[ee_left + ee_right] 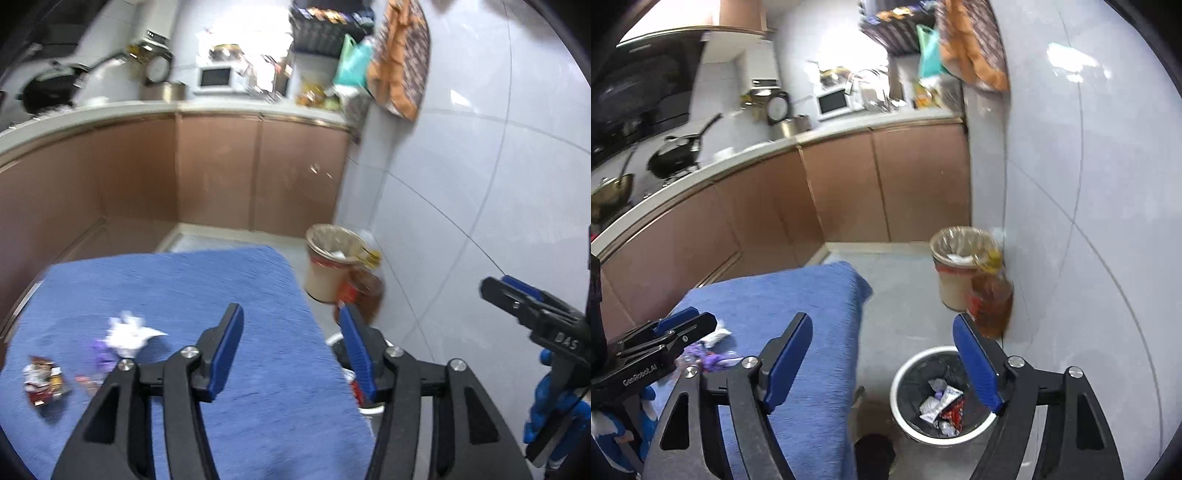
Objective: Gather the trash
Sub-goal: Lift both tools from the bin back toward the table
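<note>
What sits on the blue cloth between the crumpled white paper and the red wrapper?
A small purple wrapper lies between the white paper and the red wrapper, seen in the left wrist view.

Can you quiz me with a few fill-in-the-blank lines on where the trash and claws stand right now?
1. The crumpled white paper lies on the ____ cloth.
2. The left claw is open and holds ____.
3. The wrappers already collected lie in the bin with the ____ rim, on the floor.
4. The right claw has its jaws ____.

Missing words: blue; nothing; white; open
</note>
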A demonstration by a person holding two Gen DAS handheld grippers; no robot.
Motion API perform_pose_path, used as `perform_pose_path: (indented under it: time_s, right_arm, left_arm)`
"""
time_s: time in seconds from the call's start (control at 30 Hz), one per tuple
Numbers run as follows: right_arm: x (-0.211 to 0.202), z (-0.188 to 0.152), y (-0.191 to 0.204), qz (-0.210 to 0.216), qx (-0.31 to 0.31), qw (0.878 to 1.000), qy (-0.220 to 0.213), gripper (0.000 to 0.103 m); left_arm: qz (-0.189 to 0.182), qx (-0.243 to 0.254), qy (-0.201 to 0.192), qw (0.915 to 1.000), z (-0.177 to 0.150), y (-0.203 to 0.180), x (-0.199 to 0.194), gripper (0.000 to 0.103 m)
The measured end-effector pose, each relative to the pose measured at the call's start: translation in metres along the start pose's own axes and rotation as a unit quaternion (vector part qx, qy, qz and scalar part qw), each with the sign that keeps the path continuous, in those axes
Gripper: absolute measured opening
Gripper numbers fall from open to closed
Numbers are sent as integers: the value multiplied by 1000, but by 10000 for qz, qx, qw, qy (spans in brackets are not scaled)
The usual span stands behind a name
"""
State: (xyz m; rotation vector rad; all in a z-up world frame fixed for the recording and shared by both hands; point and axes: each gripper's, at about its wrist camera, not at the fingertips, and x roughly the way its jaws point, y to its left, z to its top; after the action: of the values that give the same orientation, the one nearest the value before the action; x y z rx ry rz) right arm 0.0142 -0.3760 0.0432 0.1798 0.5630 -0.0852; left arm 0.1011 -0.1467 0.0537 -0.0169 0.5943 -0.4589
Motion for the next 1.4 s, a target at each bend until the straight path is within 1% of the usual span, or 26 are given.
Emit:
perform_pose_path:
  time_s: [0.07,0.13,0.2,0.33,0.43,0.6,0.8,0.97,1.1,1.17,1.23,1.3,1.37,1.4]
  right_arm:
    - [-11,2,14,56,-156,9998,-106,82]
    - [-21,4,28,101,-305,9993,-206,87]
    - [-32,6,41,173,-456,9983,-312,90]
    - [-55,8,67,249,-772,9952,-553,96]
    - [-70,10,81,339,-907,9927,-714,97]
    - [-89,10,98,447,-1053,9893,-901,99]
    - [-100,4,111,486,-1201,9871,-938,99]
    - [-108,0,117,432,-1315,9843,-1093,99]
    - [-111,-5,123,247,-1464,9805,-1291,103]
    - [-109,-8,124,250,-1503,9799,-1287,103]
    - [-105,-10,124,349,-1516,9799,-1248,103]
    - [-102,-11,121,510,-1424,9812,-1198,103]
    - [-100,-10,115,703,-1237,9826,-1192,103]
    - [-99,-9,111,804,-1150,9826,-1217,103]
  left_arm:
    - [180,-27,-174,9997,-2,11,-18,59]
    - [390,-54,-342,9986,-5,23,-40,65]
    - [532,-103,-468,9974,-8,34,-60,68]
    - [769,-220,-707,9943,-16,52,-97,71]
    - [1014,-239,-875,9907,-23,64,-123,73]
    - [1270,-314,-1108,9852,-34,82,-162,75]
    - [1487,-381,-1255,9801,-43,96,-189,75]
    - [1704,-476,-1409,9741,-48,105,-206,77]
    - [1915,-559,-1571,9672,-52,112,-222,77]
    - [2058,-586,-1647,9628,-53,116,-228,77]
    - [2175,-648,-1699,9590,-54,122,-234,77]
    - [2240,-697,-1715,9568,-55,128,-237,77]
    - [2269,-773,-1646,9568,-56,136,-238,77]
    - [2229,-852,-1547,9587,-57,142,-236,77]
